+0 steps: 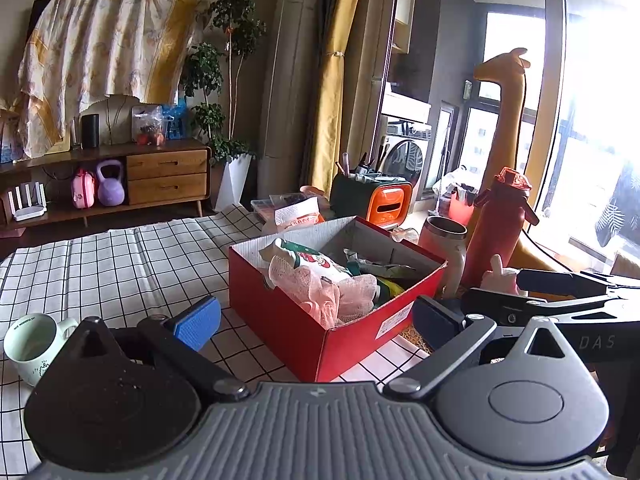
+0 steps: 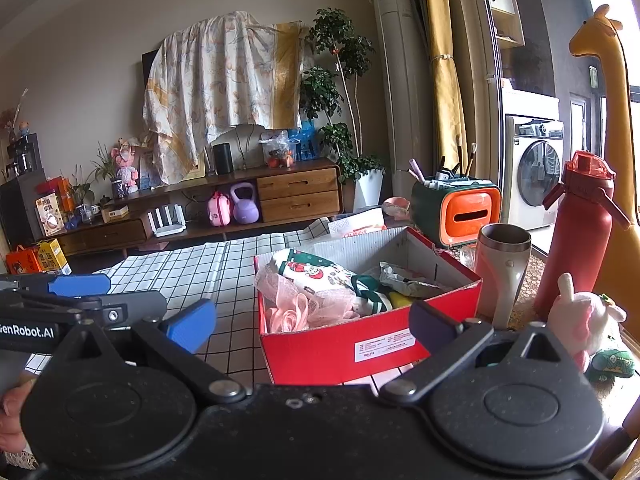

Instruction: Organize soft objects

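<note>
You had daylight flooding in from the window [image 1: 592, 120] at three o'clock, blown out to white glare. Elsewhere stayed dimmer yet sharp. Fisheye bending curved every edge.

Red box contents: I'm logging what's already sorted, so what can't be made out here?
- Red box: in both views its near wall hides the floor, and pink mesh with Christmas-print cloth covers whatever lies beneath.
- Label on the box: print too small.
- Plush toy: right wrist view, the right gripper body hides its base; left wrist view, the right gripper's arm hides most.
</note>
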Demonstrator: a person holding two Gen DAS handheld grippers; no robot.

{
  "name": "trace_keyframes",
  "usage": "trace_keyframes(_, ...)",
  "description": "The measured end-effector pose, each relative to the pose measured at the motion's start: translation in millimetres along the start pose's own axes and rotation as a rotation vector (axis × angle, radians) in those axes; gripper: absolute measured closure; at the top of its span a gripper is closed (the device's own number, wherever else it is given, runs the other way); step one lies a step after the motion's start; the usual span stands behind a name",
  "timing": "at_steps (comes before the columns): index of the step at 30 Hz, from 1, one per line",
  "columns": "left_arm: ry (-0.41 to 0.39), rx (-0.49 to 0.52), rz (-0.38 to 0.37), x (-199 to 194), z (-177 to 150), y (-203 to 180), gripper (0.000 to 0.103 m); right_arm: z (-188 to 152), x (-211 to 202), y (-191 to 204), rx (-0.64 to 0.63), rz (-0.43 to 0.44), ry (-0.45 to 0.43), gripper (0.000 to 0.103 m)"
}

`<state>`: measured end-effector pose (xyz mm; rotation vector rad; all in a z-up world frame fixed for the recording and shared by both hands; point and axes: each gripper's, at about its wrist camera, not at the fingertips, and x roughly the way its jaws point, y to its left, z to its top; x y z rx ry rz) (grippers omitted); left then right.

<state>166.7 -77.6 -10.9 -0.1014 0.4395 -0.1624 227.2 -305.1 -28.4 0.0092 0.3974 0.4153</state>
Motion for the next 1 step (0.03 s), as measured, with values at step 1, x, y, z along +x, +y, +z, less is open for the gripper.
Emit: trace_keyframes(1, 0.001, -0.001, -0.001, -0.1, 0.1, 0.5, 0.000, 0.0, 0.0, 0.0, 0.001, 0.001, 0.000, 0.000)
